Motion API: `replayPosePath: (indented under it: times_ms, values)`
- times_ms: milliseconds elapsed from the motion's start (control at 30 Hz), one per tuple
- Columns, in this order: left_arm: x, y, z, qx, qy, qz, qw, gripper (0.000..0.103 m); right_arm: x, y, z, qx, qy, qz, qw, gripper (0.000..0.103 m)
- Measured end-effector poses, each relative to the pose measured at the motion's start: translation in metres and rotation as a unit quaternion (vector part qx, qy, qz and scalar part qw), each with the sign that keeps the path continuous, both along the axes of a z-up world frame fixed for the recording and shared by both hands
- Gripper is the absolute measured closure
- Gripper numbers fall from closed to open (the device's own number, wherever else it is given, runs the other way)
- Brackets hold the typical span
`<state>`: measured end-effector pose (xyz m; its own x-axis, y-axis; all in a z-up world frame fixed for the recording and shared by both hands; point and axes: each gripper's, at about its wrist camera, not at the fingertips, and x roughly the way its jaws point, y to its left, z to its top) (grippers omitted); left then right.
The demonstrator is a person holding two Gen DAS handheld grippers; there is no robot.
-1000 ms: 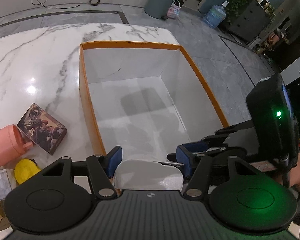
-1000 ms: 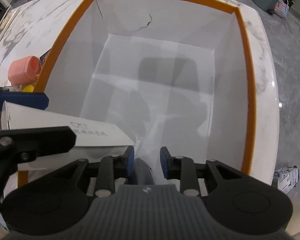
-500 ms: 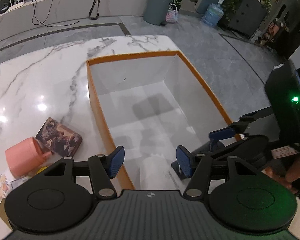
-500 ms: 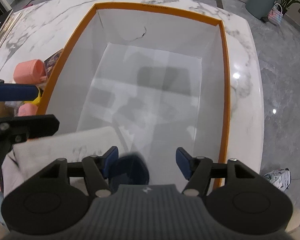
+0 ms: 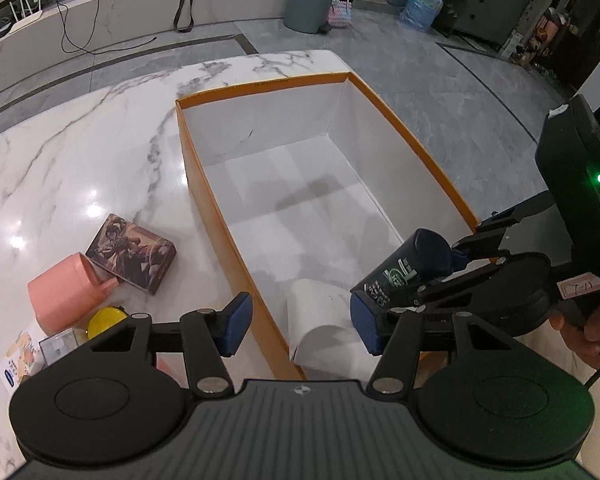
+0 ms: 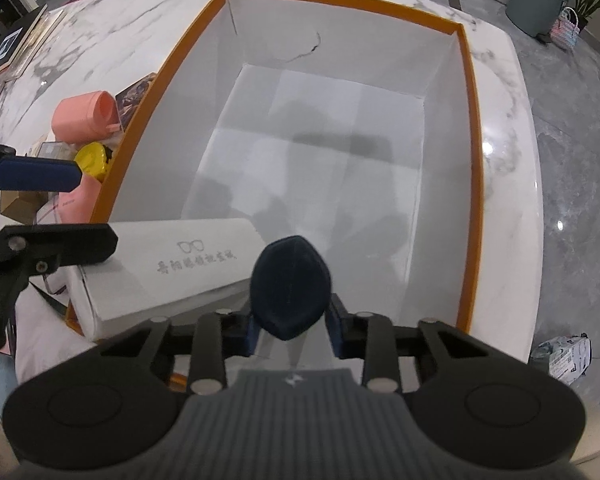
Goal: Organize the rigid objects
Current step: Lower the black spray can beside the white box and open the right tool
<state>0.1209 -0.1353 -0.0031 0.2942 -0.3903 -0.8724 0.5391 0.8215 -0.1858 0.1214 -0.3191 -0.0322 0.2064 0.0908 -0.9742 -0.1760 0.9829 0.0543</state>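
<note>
Right, my right gripper [image 6: 292,330] is closing on the dark tube [image 6: 290,288], pads pinching both its sides, holding it over the near end of the orange-rimmed box [image 6: 470,160]. The white glasses case [image 6: 168,270] already lies inside, against the near wall. My left gripper [image 5: 300,326] hangs about half open with nothing between its fingers (it sits above the box's left wall). Next, I reckon: lower the tube beside the case, then release.

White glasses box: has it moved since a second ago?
Yes. The white glasses box, earlier between the left hand-held gripper's pads, now lies free inside the orange box, against its near-left corner.
</note>
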Motion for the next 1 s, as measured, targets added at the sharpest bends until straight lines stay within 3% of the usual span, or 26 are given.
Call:
replayPosePath:
  times_ms: [267,433,633,867,1000]
  values:
    - [-0.007,0.001,0.0,0.004,0.009,-0.007,0.9999,0.038,0.0,0.009,0.001,-0.014,-0.025,0.011,1.0,0.071]
    - [-0.009,-0.004,0.0,0.002,0.014,-0.016,0.9998,0.048,0.004,0.015,0.001,-0.018,-0.044,0.021,0.999,0.071]
    - [-0.007,-0.007,-0.003,0.003,0.015,-0.018,0.9997,0.054,0.014,0.02,-0.005,-0.022,-0.064,0.022,0.997,0.071]
    - [0.0,0.007,0.017,0.0,0.01,-0.012,0.9999,0.047,0.041,0.019,-0.018,-0.016,-0.062,0.0,0.998,0.071]
    - [0.002,0.013,0.018,0.0,0.057,0.0,0.9984,0.041,0.048,0.019,-0.037,-0.024,-0.029,-0.002,0.999,0.071]
